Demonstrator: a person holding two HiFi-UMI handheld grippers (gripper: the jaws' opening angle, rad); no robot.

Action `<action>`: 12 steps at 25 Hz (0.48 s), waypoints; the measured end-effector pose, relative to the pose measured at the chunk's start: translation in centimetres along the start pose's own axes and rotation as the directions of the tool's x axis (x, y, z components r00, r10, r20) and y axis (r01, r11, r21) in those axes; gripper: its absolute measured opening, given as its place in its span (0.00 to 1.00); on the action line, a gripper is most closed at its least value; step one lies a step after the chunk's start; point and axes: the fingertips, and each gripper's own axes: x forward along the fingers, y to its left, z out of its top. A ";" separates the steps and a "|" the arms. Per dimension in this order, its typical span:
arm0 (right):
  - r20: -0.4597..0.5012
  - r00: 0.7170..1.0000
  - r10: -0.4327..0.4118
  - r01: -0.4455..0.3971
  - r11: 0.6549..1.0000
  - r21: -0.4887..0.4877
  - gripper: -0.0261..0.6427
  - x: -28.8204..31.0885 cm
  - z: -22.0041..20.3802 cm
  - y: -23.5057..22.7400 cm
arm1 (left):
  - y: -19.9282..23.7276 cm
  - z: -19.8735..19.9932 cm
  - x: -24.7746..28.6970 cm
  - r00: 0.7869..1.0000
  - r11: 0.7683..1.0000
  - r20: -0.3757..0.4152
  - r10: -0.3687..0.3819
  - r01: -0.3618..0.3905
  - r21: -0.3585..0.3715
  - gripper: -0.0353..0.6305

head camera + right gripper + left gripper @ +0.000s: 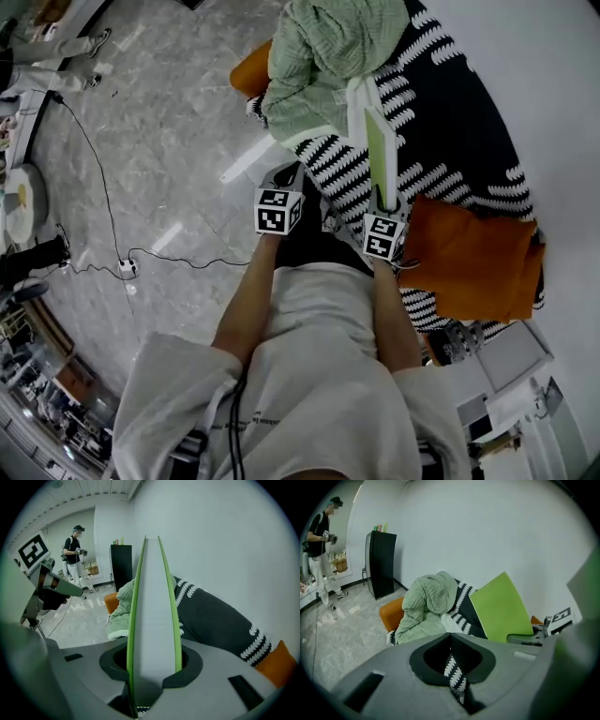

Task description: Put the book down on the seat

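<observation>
White shirt fills the foreground. Seat lies under a black-and-white patterned cover, with a green knit throw heaped at the far end and an orange cushion at the near end. Right gripper: jaws partly apart, clamped on the green book, held on edge above the cover between throw and cushion. Left gripper: jaws a narrow slit apart, empty, by the seat's edge. Cable trails across the floor.

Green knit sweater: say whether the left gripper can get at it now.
Probably yes: the left gripper holds nothing, the sweater lies uncovered ahead of it, and the book in the right gripper stands aside.
</observation>
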 end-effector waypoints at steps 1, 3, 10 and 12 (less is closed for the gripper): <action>-0.024 1.000 0.006 -0.005 1.000 0.026 0.22 0.7 -0.5 -0.1 | 0.2 -0.1 0.7 1.000 1.000 -0.008 -0.006 0.006 0.006 0.07; -0.079 0.997 0.020 -0.013 0.997 0.079 0.22 2.2 -1.5 -0.6 | 0.2 0.4 2.7 0.999 0.998 -0.021 -0.029 0.030 0.046 0.06; -0.222 0.973 0.066 -0.039 0.992 0.122 0.22 5.0 -4.1 0.1 | 2.4 3.2 8.4 0.994 0.980 -0.065 -0.090 0.100 0.174 0.06; -0.242 0.967 0.078 -0.044 0.989 0.143 0.23 6.4 -4.3 0.3 | 3.3 3.5 10.1 0.991 0.972 -0.090 -0.100 0.117 0.204 0.06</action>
